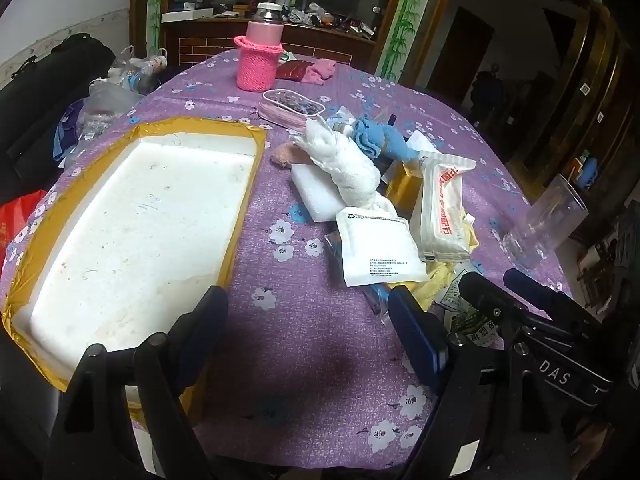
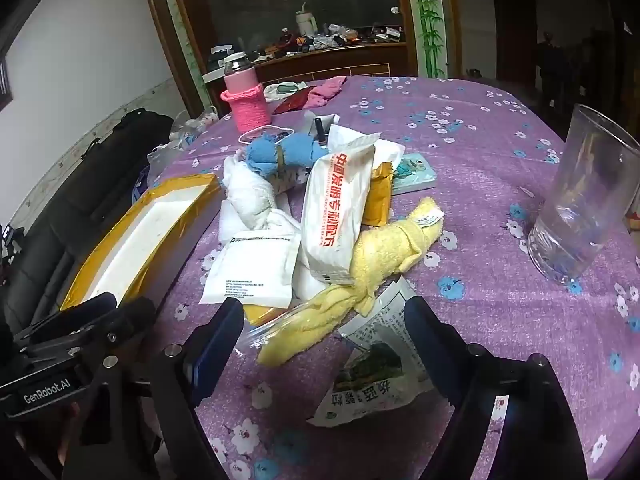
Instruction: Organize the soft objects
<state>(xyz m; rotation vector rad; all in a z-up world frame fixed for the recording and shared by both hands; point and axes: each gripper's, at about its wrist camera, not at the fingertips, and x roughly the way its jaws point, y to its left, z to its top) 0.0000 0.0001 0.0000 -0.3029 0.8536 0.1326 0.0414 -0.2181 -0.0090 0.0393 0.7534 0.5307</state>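
A pile of soft things lies mid-table: a yellow towel [image 2: 372, 272], a white towel [image 2: 252, 196] [image 1: 348, 164], a blue rolled cloth [image 2: 280, 152] [image 1: 376, 140], a white tissue pack with red print [image 2: 340, 208] [image 1: 440, 208] and a flat white packet [image 2: 252, 268] [image 1: 376, 248]. An empty white foam box with yellow tape [image 1: 132, 236] [image 2: 136, 244] sits to the left. My left gripper [image 1: 304, 328] is open and empty over bare cloth between box and pile. My right gripper [image 2: 324, 316] is open and empty, just before the yellow towel's near end.
A clear plastic cup [image 2: 580, 204] stands at the right. A pink knit-sleeved bottle [image 1: 260, 56] and a pink cloth [image 1: 320, 70] sit at the far side. A printed sachet [image 2: 376, 376] lies by the right gripper. A white foam block [image 1: 316, 192] lies under the pile.
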